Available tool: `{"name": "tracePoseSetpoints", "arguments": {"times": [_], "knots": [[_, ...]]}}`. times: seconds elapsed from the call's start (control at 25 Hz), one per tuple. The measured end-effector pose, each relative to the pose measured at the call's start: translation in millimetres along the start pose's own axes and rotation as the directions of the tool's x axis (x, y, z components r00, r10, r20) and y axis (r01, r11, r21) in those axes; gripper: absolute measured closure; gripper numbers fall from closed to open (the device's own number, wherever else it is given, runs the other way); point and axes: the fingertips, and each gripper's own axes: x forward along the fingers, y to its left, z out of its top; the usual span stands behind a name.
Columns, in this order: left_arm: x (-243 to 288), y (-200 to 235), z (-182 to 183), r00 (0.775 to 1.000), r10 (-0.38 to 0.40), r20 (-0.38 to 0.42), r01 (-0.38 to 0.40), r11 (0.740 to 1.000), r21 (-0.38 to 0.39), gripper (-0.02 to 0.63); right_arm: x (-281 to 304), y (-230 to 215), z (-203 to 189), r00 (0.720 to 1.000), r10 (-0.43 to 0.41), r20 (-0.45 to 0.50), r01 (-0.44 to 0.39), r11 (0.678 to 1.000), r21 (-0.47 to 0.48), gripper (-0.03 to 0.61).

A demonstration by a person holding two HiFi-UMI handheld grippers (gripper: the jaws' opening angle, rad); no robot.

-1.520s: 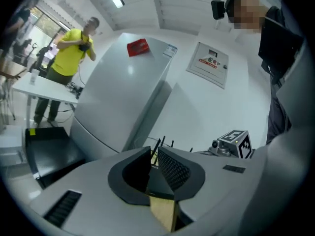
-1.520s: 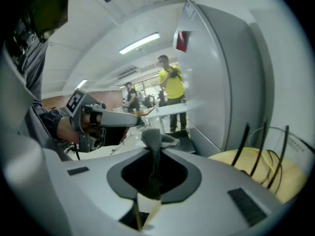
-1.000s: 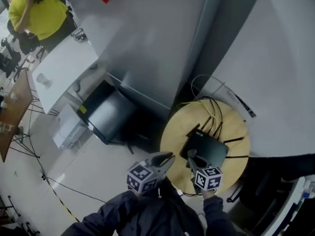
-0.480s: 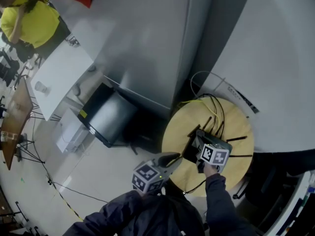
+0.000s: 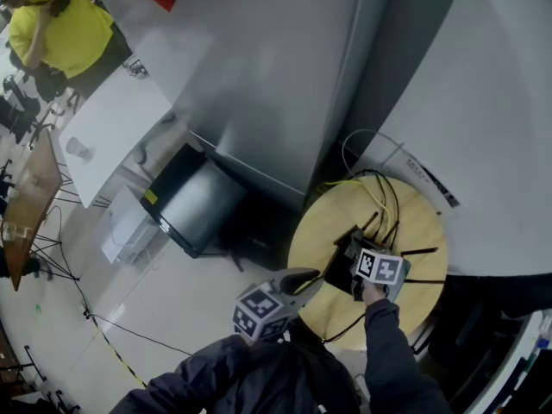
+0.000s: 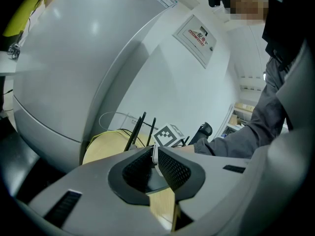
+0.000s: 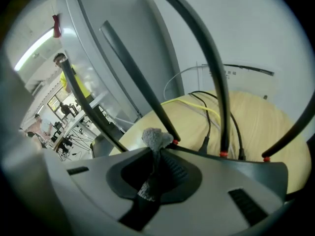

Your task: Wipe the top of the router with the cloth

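Right gripper [image 5: 355, 253]: pinches cloth [image 7: 153, 137] | Change: advanced across router [image 5: 338, 272] top, on desk [image 5: 418, 222], toward antennas [image 7: 206, 58]; wiping stroke likely under way | Left gripper [image 5: 304, 279]: pressed together, empty, beside desk.

Upright antennas [image 7: 215, 68] and plugged cables [image 7: 208, 122] block the centre and right of the right gripper view. Bare table [image 7: 268, 124] lies beyond them, at right.
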Motion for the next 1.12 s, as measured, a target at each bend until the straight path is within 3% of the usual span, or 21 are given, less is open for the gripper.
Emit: {"name": "tracePoseSetpoints", "arguments": {"times": [0.28,0.52,0.68,0.8,1.04,1.12], "knots": [[-1,1,-3,1.0,-0.002,-0.008,0.002,1.0,0.003,0.583,-35,-61,-16,0.994,-0.109,0.021,0.108,0.993,0.051,0.512],[-4,0,-6,1.0,-0.003,-0.012,0.003,1.0,0.013,0.583,-69,-113,-35,0.972,-0.229,0.044,0.222,0.967,0.128,0.511],[-4,-3,-4,1.0,-0.007,-0.002,0.007,1.0,0.006,0.583,-78,-133,-49,0.964,-0.264,0.026,0.256,0.951,0.172,0.511],[-7,-5,-3,1.0,-0.006,0.001,0.006,1.0,0.0,0.583,-87,-147,-51,0.952,-0.305,0.029,0.296,0.941,0.164,0.511],[-18,2,0,1.0,0.024,0.016,-0.024,1.0,-0.007,0.583,-88,-139,-47,0.947,-0.32,0.04,0.31,0.937,0.162,0.511],[-21,5,1,0.999,0.031,0.021,-0.031,1.0,-0.006,0.583,-83,-120,-40,0.957,-0.285,0.057,0.274,0.949,0.154,0.511]]}}
